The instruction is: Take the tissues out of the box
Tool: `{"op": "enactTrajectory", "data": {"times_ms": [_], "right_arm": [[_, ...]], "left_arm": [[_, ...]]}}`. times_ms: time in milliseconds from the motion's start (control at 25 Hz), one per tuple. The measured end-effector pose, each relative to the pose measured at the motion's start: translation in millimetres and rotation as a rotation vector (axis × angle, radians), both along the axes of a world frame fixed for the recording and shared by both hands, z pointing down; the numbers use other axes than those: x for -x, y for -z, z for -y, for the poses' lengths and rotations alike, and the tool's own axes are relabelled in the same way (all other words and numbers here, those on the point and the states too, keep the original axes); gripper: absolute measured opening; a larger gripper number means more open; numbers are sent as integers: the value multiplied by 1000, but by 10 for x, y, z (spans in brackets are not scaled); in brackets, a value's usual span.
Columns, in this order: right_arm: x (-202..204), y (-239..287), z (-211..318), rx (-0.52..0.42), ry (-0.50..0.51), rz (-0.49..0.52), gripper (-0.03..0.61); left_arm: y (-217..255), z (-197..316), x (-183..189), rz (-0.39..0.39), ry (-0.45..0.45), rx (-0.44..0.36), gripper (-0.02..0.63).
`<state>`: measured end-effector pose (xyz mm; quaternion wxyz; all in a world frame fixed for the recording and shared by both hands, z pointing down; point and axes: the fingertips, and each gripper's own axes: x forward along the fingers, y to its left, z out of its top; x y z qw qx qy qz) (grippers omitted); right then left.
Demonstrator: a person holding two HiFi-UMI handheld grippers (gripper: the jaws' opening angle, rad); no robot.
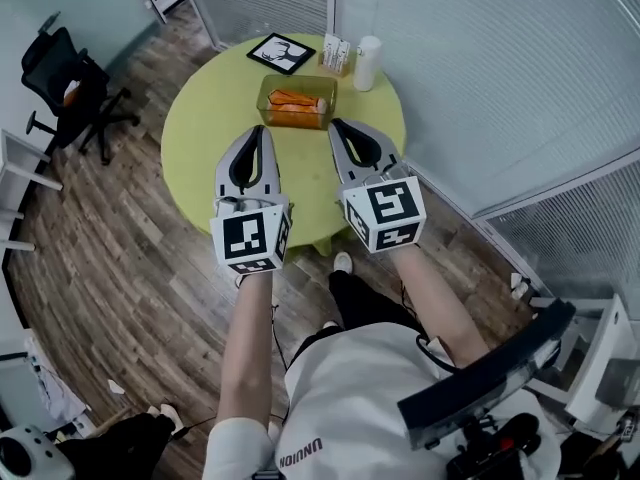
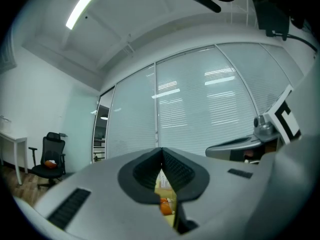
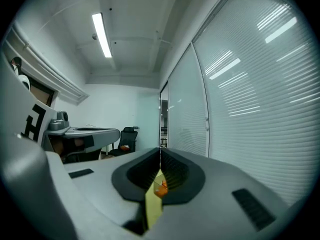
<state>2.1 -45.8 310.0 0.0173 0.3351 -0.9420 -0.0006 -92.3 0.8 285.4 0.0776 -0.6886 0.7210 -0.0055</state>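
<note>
A wood-plank floor (image 1: 120, 268) is partly covered by a round, smooth yellow-green table (image 1: 200, 118), with a black office chair (image 1: 70, 83) well apart. The clear rectangular box (image 1: 297, 103) with orange contents is set mid-table, a framed picture (image 1: 281, 52) and a white cylinder (image 1: 368, 63) behind it. Just before it, the left gripper (image 1: 259, 130) and right gripper (image 1: 336, 124) are held with jaws pressed together, empty.

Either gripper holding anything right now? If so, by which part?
Nothing is held. The left gripper and right gripper are both shut, jaws meeting tip to tip with nothing between them; neither grips the tissue box.
</note>
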Motion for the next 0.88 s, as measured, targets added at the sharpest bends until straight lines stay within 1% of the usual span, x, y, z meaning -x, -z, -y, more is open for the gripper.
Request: {"op": "enactTrajectory", "data": {"times_ms": [120, 320, 480, 680, 880], "right_arm": [[123, -66, 239, 19, 6, -11, 20], [305, -99, 541, 22, 37, -34, 20], [361, -148, 749, 22, 52, -49, 20], [461, -169, 977, 33, 51, -42, 20], [575, -257, 1121, 51, 40, -52, 20]], "left_arm": [[-3, 198, 139, 9, 8, 6, 12], [-16, 486, 383, 2, 32, 13, 12], [-64, 682, 477, 2, 51, 32, 12], [-102, 881, 587, 8, 26, 53, 14], [-242, 1047, 698, 6, 11, 99, 14]]}}
